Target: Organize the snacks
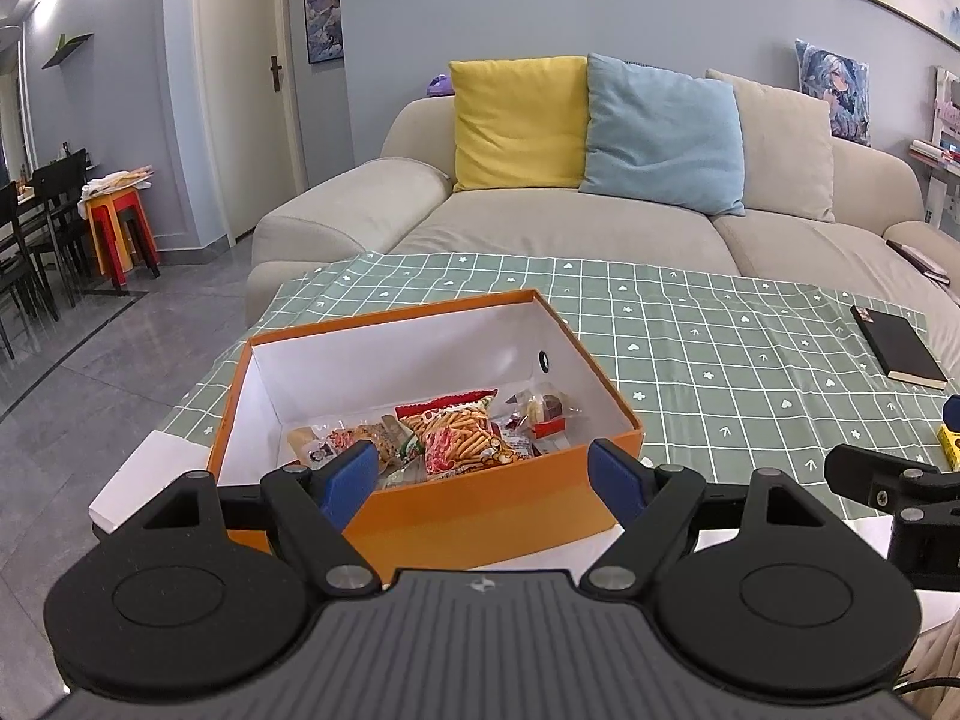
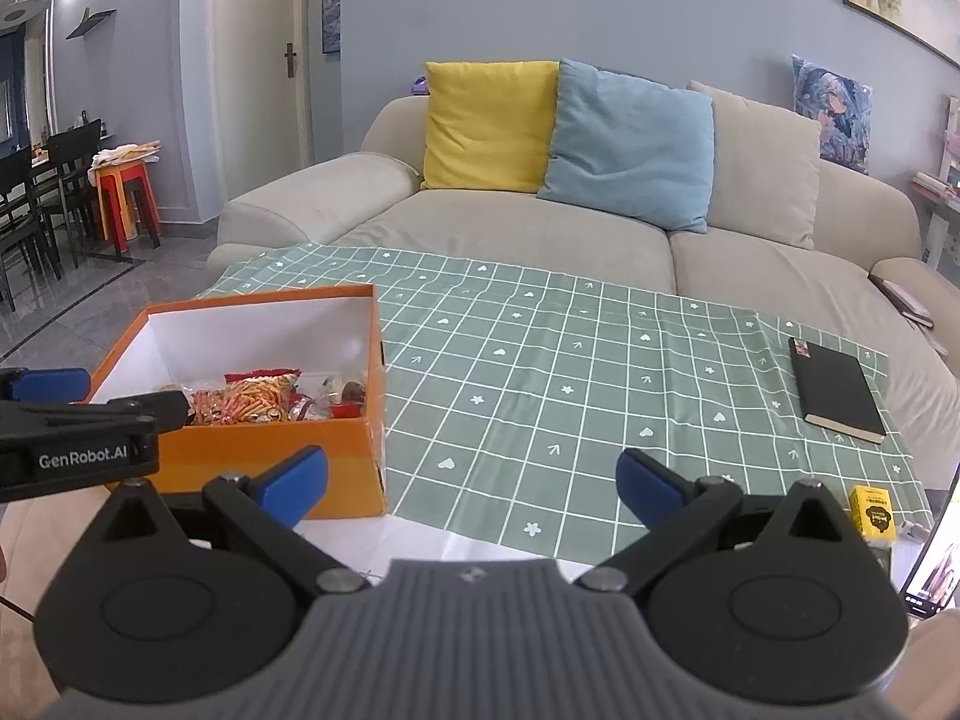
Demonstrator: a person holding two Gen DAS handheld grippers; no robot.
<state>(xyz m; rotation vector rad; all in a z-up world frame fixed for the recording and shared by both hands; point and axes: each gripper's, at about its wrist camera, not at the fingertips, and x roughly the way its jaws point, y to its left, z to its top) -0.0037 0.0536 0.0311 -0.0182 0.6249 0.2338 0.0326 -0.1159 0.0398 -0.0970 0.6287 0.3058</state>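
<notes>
An open orange box (image 1: pixel 480 507) with a white inside sits on the green checked tablecloth (image 1: pixel 720 360). Several snack packets (image 1: pixel 462 435) lie in its near end, a red and yellow one on top. My left gripper (image 1: pixel 483 474) is open and empty, just in front of and above the box's near wall. In the right wrist view the box (image 2: pixel 288 462) is at the left with the snacks (image 2: pixel 264 399) inside. My right gripper (image 2: pixel 474 486) is open and empty over the cloth (image 2: pixel 570 372), to the right of the box. A small yellow packet (image 2: pixel 873 510) lies at the table's near right.
A black notebook (image 2: pixel 837 387) lies on the cloth at the right, also seen in the left wrist view (image 1: pixel 897 345). A beige sofa (image 1: pixel 570 222) with yellow, blue and beige cushions stands behind the table. A phone or screen (image 2: pixel 936 564) is at the near right edge.
</notes>
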